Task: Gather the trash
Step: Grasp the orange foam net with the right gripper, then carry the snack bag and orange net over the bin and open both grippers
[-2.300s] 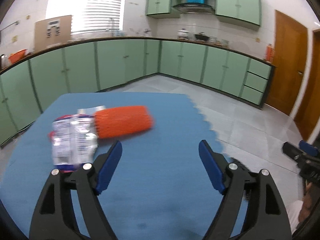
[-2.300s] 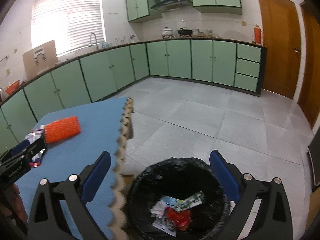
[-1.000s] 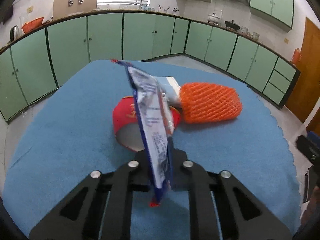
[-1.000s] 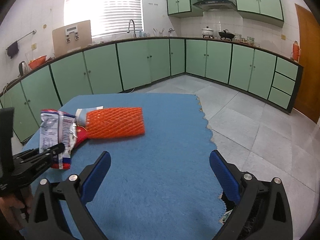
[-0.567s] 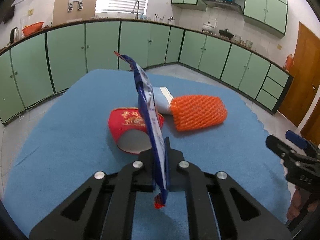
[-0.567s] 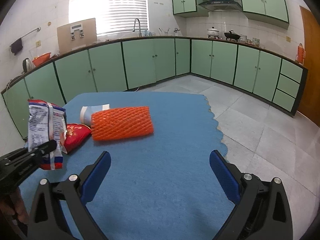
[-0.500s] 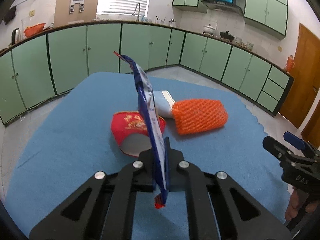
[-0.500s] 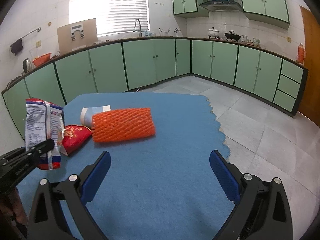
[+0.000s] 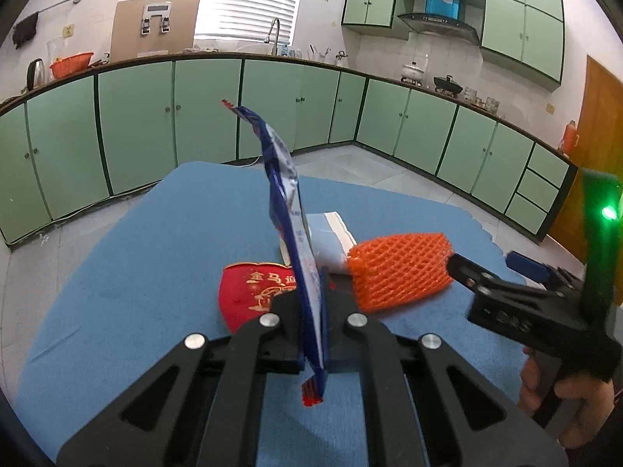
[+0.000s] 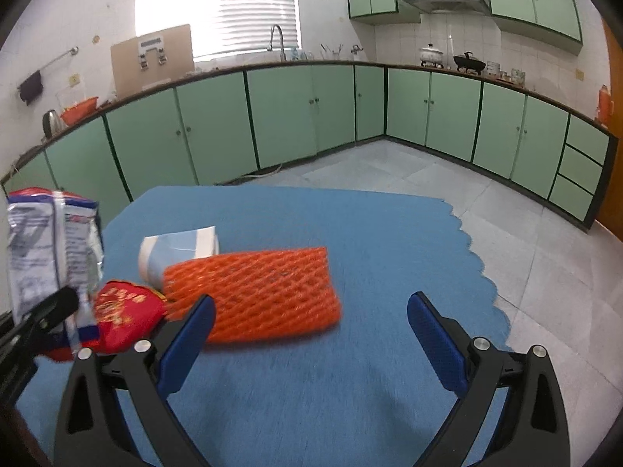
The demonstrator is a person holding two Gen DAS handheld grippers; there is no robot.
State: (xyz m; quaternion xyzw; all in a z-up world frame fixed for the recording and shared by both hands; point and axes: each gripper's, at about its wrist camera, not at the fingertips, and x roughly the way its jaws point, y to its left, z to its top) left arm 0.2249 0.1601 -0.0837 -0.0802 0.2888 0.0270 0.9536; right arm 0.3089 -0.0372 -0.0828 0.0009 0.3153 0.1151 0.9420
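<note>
My left gripper [image 9: 313, 311] is shut on a blue and white snack wrapper [image 9: 290, 225], held upright above the blue table [image 9: 155, 241]; the wrapper also shows in the right wrist view [image 10: 50, 257]. Below it lie a red paper cup [image 9: 253, 292], a pale blue cup [image 9: 331, 241] and an orange foam net [image 9: 401, 272]. My right gripper [image 10: 311, 334] is open and empty, low over the table, with the orange net [image 10: 253, 292] just ahead of its left finger. It shows in the left wrist view at right [image 9: 498, 272].
The blue mat's scalloped edge [image 10: 486, 272] runs along the right, with grey tile floor [image 10: 545, 253] beyond. Green cabinets [image 10: 292, 116] line the walls behind.
My left gripper closed on the wrapper and lifted it off the table. My right gripper swung from over the bin to the table and moved in toward the orange net.
</note>
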